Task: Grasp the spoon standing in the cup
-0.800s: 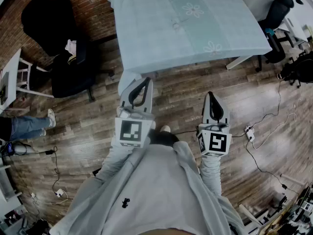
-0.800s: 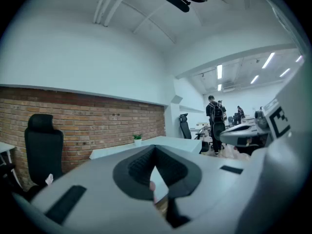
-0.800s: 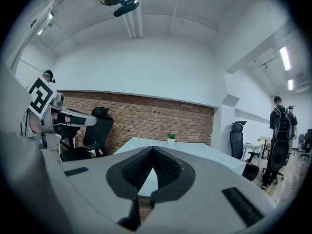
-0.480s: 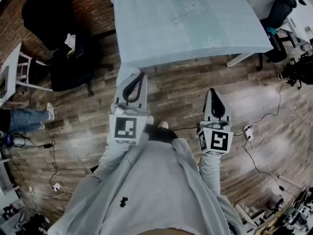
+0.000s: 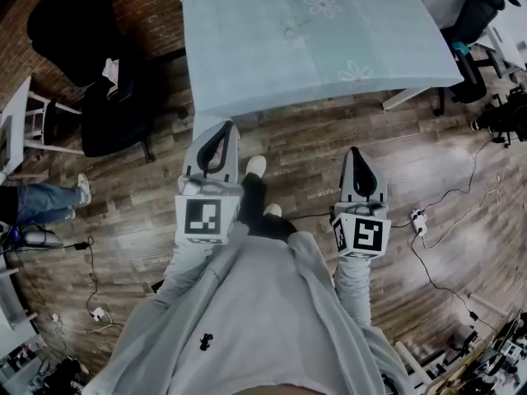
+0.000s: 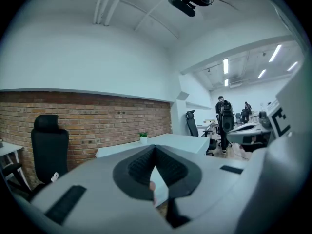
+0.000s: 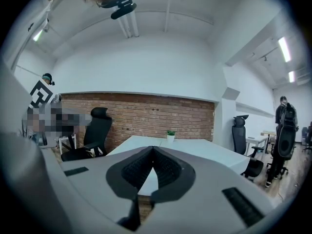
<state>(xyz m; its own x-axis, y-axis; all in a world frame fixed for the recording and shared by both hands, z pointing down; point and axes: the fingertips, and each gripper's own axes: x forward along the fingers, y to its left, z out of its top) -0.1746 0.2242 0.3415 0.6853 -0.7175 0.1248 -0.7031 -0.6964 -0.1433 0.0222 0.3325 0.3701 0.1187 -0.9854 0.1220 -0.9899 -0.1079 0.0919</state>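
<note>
No cup or spoon can be made out in any view. I stand on the wooden floor in front of a table (image 5: 272, 72) with a pale blue cloth. My left gripper (image 5: 228, 124) points at the table's near edge, with its jaws closed tip to tip and nothing between them. My right gripper (image 5: 355, 150) is level with it further right, also shut and empty. In the left gripper view the left gripper (image 6: 155, 147) faces the table, where a small white pot with a green plant (image 6: 143, 137) stands at the far end. The right gripper (image 7: 152, 148) sees the same plant pot (image 7: 170, 134).
A black office chair (image 5: 90, 72) stands left of the table by a brick wall, and another black chair (image 5: 478, 15) at the far right. A person's legs in jeans (image 5: 41, 204) show at the left. Cables and a power strip (image 5: 420, 218) lie on the floor at the right.
My left gripper has shifted a little to the left. A shoe has stepped forward between the two grippers. Both grippers stay shut.
</note>
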